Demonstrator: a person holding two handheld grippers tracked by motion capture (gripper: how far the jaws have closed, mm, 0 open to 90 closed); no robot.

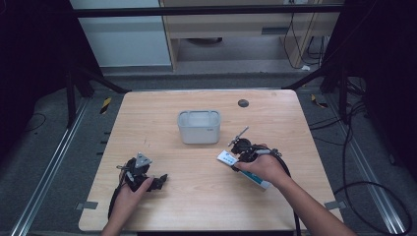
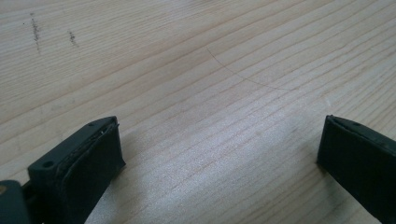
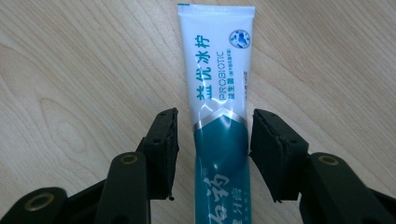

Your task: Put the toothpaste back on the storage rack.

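White-and-teal toothpaste tube (image 3: 218, 121) lies flat on the wooden table (image 3: 70, 70), right between the right gripper (image 3: 214, 144)'s jaws, which are spread just wider than the tube, small gaps either side, not pinching.

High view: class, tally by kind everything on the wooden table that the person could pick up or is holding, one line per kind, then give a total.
Toothpaste tube: 1
Grey plastic container: 1
Hand-held tools: 2, the left tool and the right tool
Total: 4
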